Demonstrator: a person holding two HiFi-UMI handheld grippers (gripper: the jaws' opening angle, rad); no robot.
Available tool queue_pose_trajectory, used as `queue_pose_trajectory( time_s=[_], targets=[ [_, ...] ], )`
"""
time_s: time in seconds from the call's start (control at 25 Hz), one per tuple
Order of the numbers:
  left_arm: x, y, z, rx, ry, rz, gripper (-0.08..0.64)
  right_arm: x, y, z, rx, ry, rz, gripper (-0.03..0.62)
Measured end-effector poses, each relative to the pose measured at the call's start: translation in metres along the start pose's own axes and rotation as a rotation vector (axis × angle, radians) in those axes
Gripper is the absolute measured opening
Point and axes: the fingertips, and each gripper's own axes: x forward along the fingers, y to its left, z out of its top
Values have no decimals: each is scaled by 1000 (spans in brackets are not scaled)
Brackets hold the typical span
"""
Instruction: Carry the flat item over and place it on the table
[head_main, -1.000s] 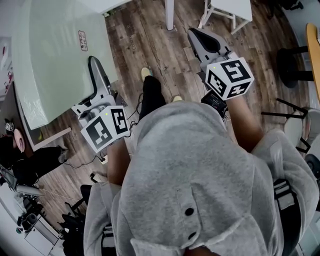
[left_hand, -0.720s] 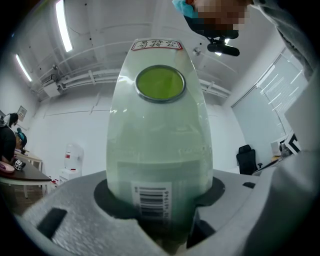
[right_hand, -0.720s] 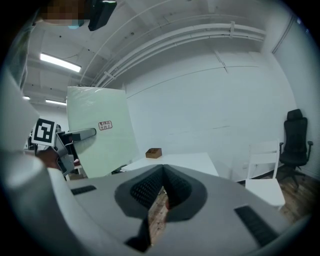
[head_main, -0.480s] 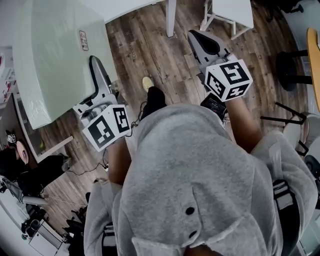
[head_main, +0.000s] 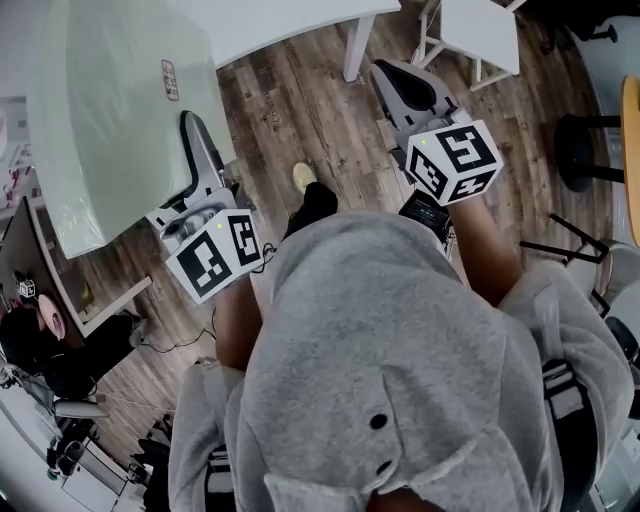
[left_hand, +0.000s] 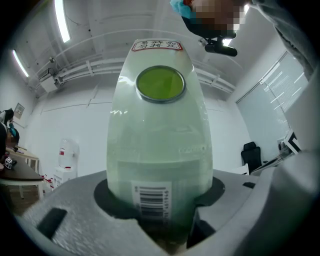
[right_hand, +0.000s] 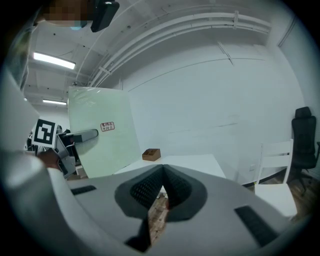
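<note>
The left gripper (head_main: 198, 140) is clamping the flat panel (head_main: 110, 120) by one edge. The panel is looking broad, stiff, probably light and slippery. The right gripper (head_main: 400, 82) is hanging closed, empty.

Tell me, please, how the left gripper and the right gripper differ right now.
The left gripper is clamped on the pale green board; the right gripper holds nothing. The left gripper's jaws are held apart by the board, while the right gripper's jaws meet. Both carry a marker cube and point forward over the wooden floor.
</note>
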Motion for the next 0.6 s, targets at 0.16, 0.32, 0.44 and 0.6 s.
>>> queue_pose_trajectory(
  time_s=[0.16, 0.32, 0.44, 0.6],
  targets=[
    [13, 9, -3, 1, -5, -3, 284, 15, 1, 3, -5, -3, -8, 25],
    [45, 24, -11, 3, 8, -20, 284, 50, 1, 12, -6, 8, -19, 25],
    [66, 36, -17, -7, 13, -29, 284, 74, 4, 16, -12, 16, -25, 25],
    [86, 54, -27, -16, 19, -30, 284, 100, 10, 20, -30, 22, -33, 25]
  ],
)
